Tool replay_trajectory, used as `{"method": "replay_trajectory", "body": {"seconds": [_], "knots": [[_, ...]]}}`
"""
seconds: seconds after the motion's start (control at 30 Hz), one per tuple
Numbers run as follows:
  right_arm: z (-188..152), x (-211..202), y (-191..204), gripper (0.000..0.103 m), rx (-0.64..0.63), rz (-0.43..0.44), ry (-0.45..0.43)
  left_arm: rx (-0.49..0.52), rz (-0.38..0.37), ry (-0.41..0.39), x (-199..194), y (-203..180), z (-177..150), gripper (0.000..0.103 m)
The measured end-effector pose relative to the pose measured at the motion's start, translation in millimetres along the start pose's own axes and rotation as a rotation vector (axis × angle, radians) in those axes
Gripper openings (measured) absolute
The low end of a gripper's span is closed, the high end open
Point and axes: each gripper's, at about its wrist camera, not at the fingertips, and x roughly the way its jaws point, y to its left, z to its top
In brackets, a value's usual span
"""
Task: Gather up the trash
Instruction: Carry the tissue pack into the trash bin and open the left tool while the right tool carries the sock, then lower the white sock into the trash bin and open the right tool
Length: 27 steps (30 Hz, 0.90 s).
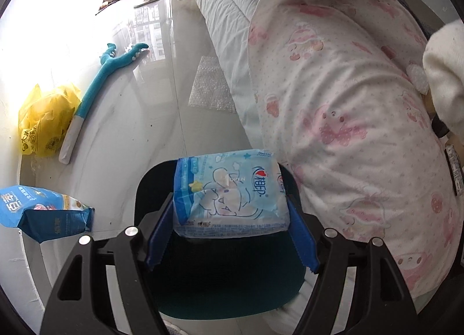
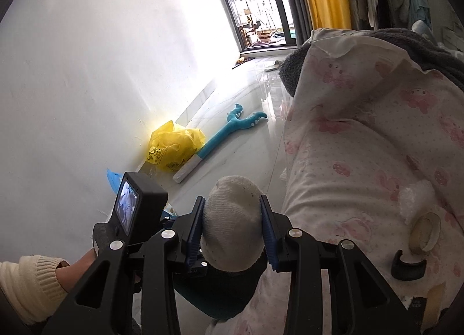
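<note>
Above the dark bin: left gripper fingers clamp a tissue pack; right gripper fingers squeeze a white sock. Centre each over the opening before release.

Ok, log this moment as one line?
left gripper: shut on tissue pack | right gripper: shut on sock | bin: under pack | floor: yellow bag, blue packet

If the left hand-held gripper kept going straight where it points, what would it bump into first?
Probably the dark round bin directly beneath it. The left hand-held gripper is holding a pale blue plastic tissue pack right above the opening, though the gap between them is hard to judge.
</note>
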Motion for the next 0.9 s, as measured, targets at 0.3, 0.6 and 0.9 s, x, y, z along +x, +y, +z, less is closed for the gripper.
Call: {"method": "replay_trajectory", "body": {"seconds": [0.3, 0.6, 0.9], "knots": [[1.8, 31.2, 29.3, 0.038, -0.022, 0.015, 0.044, -0.057, -0.031, 0.132, 15.9, 38.2, -22.2, 0.077], [-0.6, 66.3, 48.4, 0.038, -0.036, 0.008, 0.100, -0.140, -0.011, 0.106, 0.0, 76.9, -31.8, 0.085], [-16.0, 104.5, 57.2, 0.038, -0.049, -0.027, 0.187, -0.117, 0.025, -0.057, -39.3, 88.7, -32.5, 0.086]]}}
